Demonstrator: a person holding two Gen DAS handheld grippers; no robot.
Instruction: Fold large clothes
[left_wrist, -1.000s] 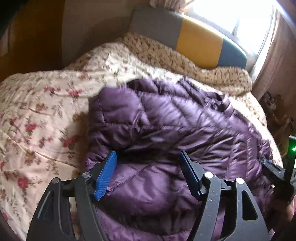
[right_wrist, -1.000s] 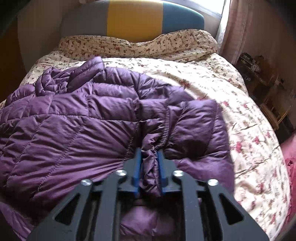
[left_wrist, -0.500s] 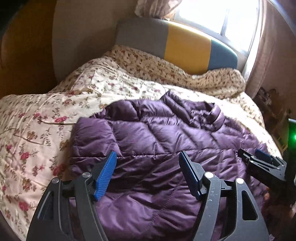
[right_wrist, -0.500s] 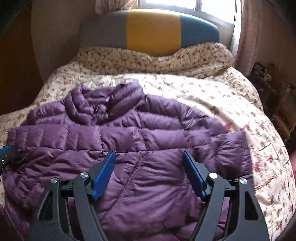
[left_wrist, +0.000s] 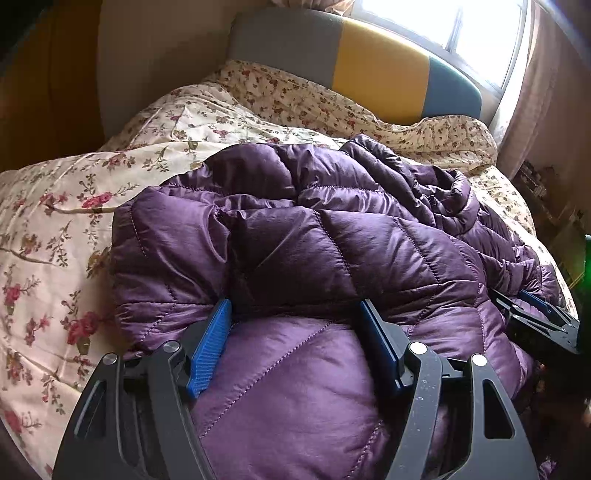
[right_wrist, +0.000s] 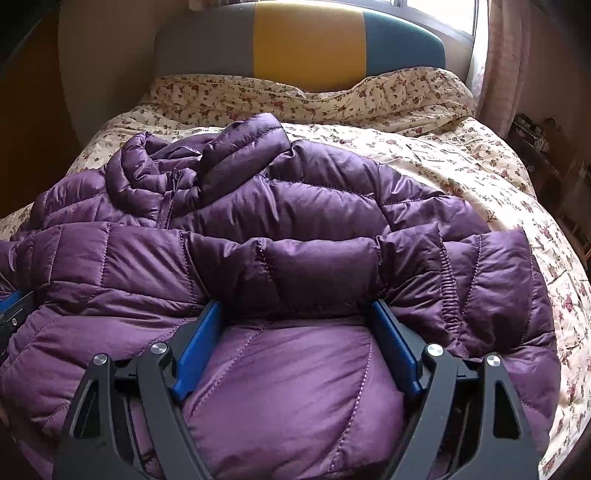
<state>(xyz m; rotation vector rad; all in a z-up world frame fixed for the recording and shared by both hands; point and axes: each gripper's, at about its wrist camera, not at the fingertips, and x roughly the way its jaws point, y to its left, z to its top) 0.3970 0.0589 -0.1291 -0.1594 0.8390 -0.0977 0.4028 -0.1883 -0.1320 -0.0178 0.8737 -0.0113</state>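
- left wrist view: the left gripper (left_wrist: 295, 325) tilts down over the near edge of the purple puffer jacket (left_wrist: 332, 240); its blue pads (left_wrist: 208, 350) stand well apart with quilted fabric bulging between them, and the pads do not pinch it.
- further right in that view, the right gripper (left_wrist: 532, 314) shows as a black frame with a blue pad lying against the jacket's right side.
- right wrist view: the right gripper (right_wrist: 295, 328) also points down at the near hem, jaws opening, fabric swelling up between the spread pads (right_wrist: 395, 347) without being squeezed.
- the jacket (right_wrist: 295, 221) lies spread across the floral bedspread (right_wrist: 461, 155), collar toward the striped headboard (right_wrist: 306, 40), a sleeve folded across the body, its cuff at the right.
- shiny, puffy, diagonally stitched, creased around the collar zip.
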